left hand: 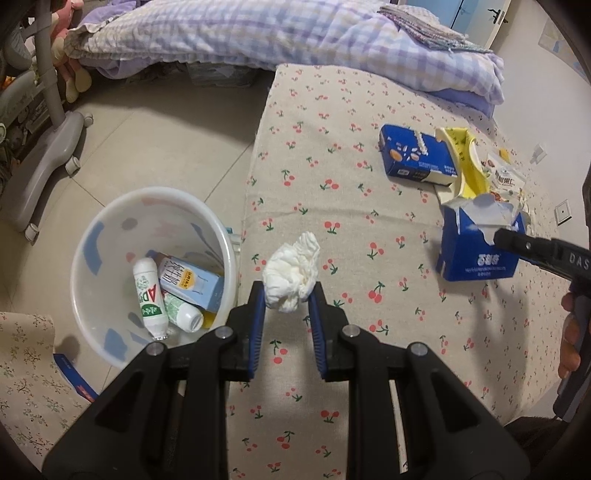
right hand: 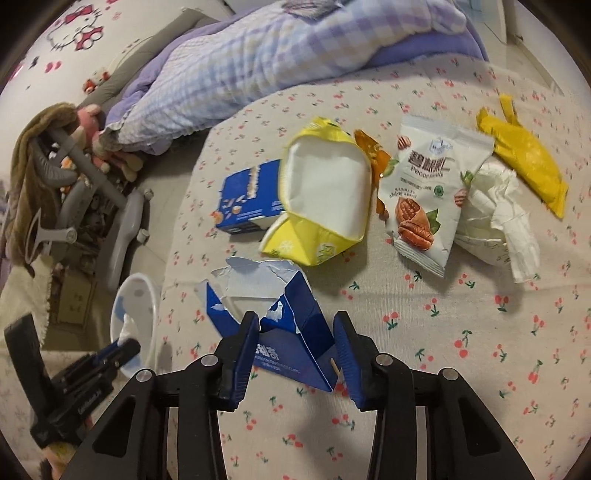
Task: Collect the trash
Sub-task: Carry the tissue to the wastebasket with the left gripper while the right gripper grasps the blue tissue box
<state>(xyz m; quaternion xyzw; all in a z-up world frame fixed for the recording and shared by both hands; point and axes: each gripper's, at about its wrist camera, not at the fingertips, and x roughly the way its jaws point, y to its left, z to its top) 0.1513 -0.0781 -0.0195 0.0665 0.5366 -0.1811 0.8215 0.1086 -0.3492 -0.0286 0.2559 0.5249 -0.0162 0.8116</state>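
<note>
My left gripper (left hand: 287, 291) is shut on a crumpled white tissue (left hand: 291, 275) and holds it above the cherry-print bed cover, right of the white trash bin (left hand: 88, 280). The bin holds bottles and a carton. My right gripper (right hand: 295, 325) is open with its fingers on either side of a torn blue carton (right hand: 291, 343) lying on the cover; the carton also shows in the left wrist view (left hand: 480, 247). Farther off lie a blue box (right hand: 243, 199), a yellow carton (right hand: 321, 195), a pecan snack bag (right hand: 428, 192), a white tissue wad (right hand: 495, 218) and a yellow wrapper (right hand: 524, 158).
A checked purple duvet (left hand: 258, 33) is bunched at the far end of the bed. A grey wheeled stand (left hand: 48, 122) is on the tiled floor left of the bin. A floral cloth (left hand: 26, 376) lies at the lower left.
</note>
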